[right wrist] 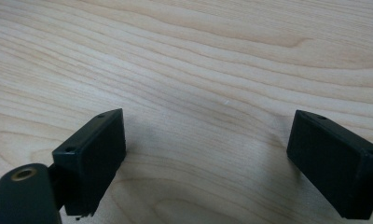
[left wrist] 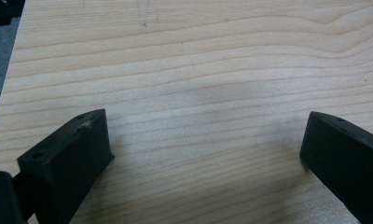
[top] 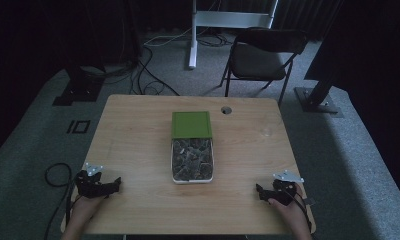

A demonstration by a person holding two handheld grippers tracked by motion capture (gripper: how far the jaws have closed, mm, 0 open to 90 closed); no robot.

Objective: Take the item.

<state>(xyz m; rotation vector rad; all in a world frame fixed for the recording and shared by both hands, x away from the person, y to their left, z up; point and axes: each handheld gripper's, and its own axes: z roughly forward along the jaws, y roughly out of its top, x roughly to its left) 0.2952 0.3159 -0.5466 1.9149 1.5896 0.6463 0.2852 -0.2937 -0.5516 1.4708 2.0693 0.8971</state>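
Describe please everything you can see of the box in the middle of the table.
The box is a shallow white rectangular tray, seemingly plastic, lying flat at the centre of the wooden table, long side pointing away from the person. Its green lid is slid back over the far end, leaving the near part open. Inside lie many small dark, mixed-colour pieces, too small to identify. Only the table touches it; both grippers rest far off.

The small dark pieces in the white tray (top: 192, 161) are too small to tell. The green lid (top: 191, 124) hides the tray's far part. The picture's bottom edge cuts both forearms.
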